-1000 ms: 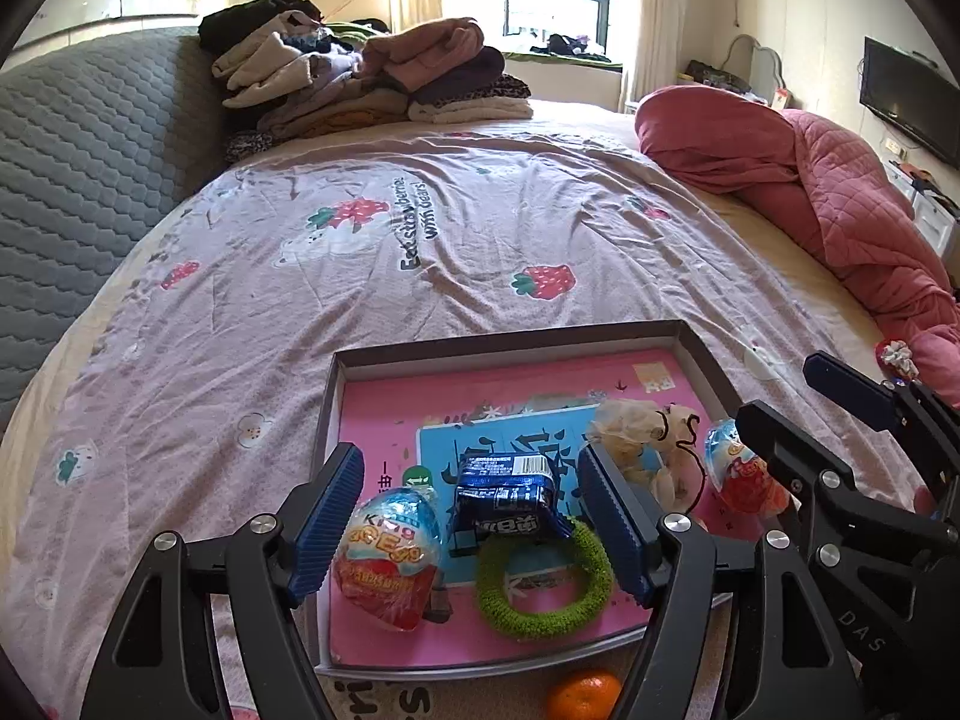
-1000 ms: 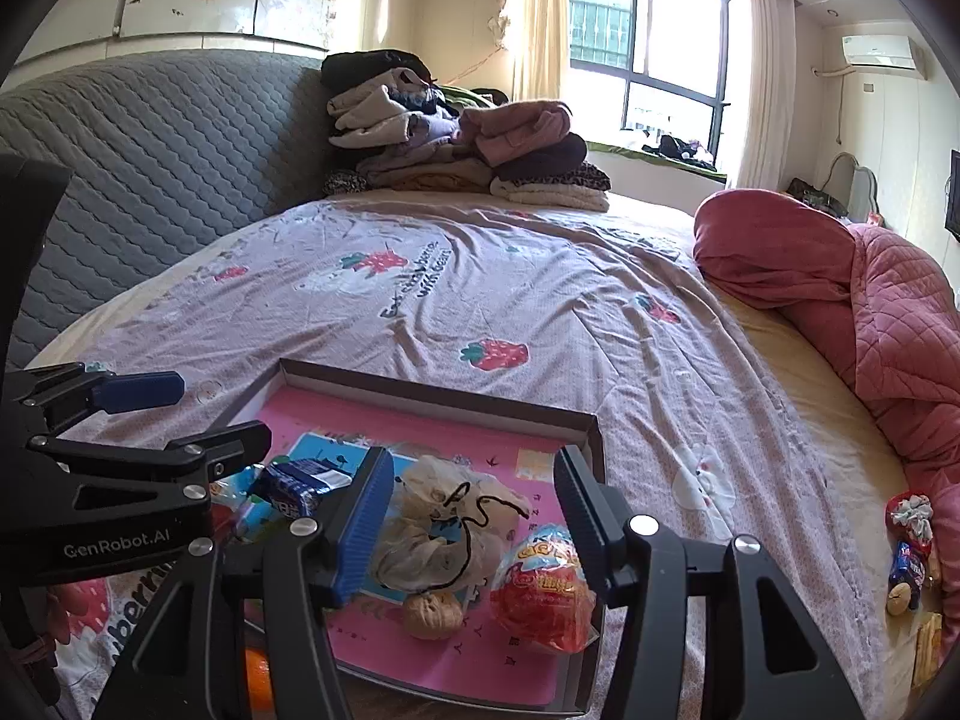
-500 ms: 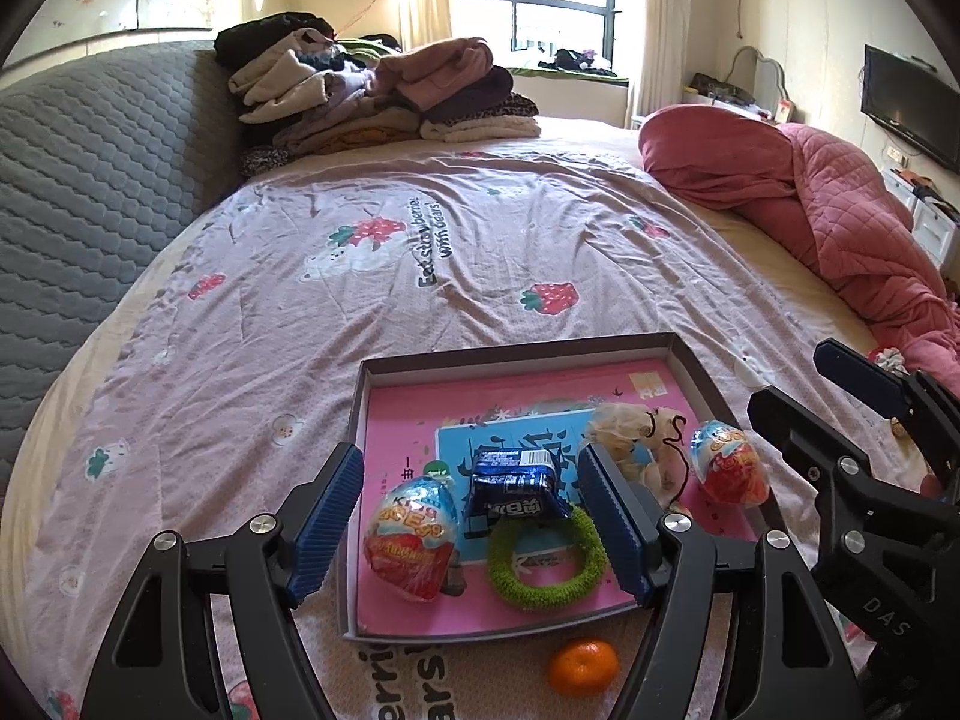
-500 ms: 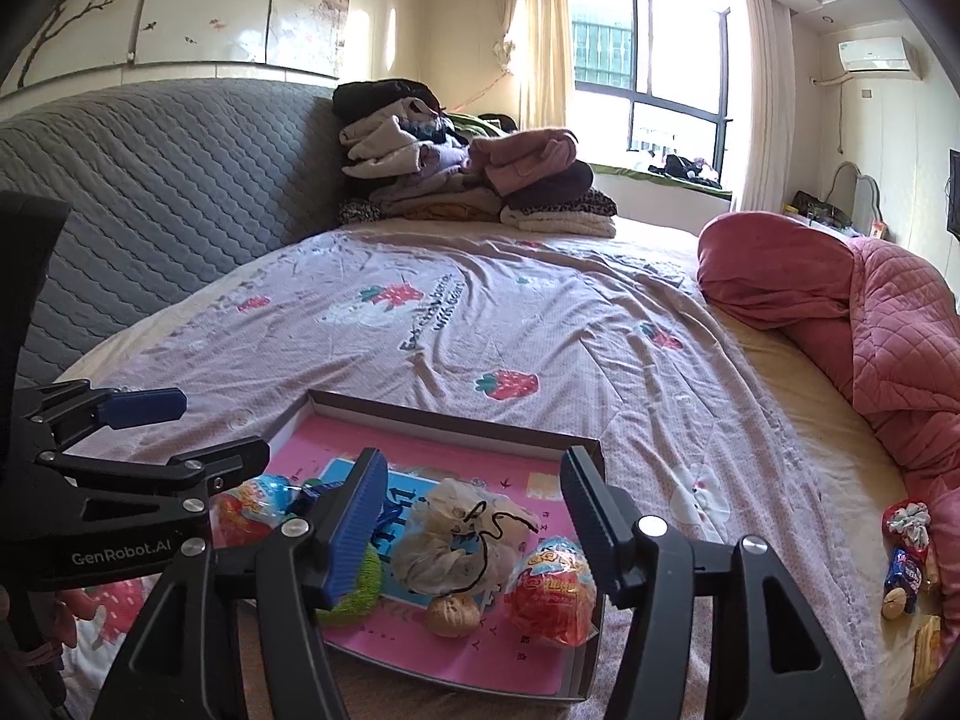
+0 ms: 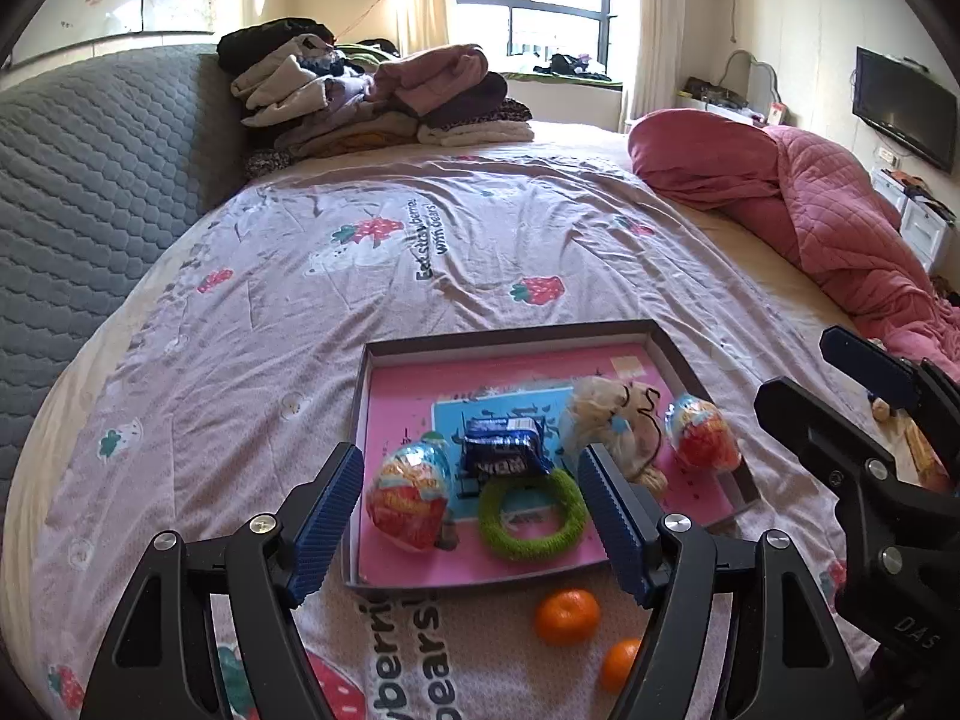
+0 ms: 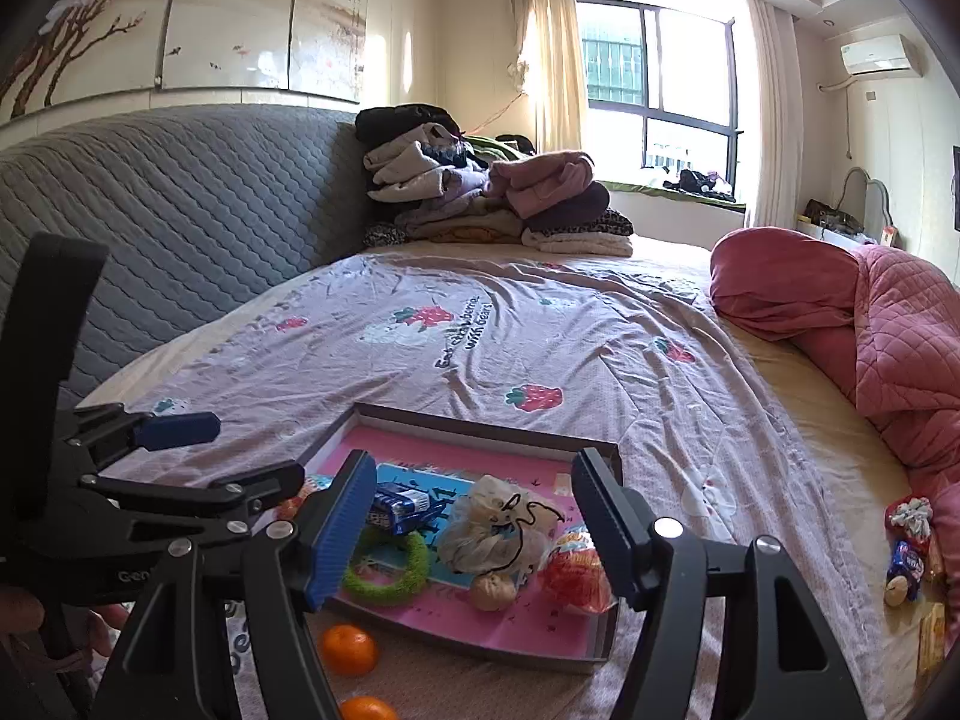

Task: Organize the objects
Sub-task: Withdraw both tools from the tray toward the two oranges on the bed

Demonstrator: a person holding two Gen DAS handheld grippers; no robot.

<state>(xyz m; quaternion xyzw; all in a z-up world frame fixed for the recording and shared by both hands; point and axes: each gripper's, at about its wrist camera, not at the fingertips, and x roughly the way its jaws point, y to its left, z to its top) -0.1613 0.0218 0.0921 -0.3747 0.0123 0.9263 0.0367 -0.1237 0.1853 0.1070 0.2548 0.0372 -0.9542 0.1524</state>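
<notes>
A: What can't you make out?
B: The lower tangerine [image 6: 367, 709] is cut off by the bottom edge, and the left gripper's finger [image 5: 618, 516] covers part of the mesh bag [image 5: 612, 420].
A: And the small things beside the pink quilt [image 6: 900, 324]?
B: The packets [image 6: 909, 546] there are too small to identify.

Strawberry-print sheet [image 5: 420, 252] spread across the bed, grey quilted headboard [image 5: 90, 192] on the left — folded clothes [image 5: 372, 102] stacked against it. Pink quilt [image 5: 810, 204] heaped on the right, TV [image 5: 903, 105] on the wall, bright window [image 6: 654, 66] behind, air conditioner [image 6: 876, 57] up high.
</notes>
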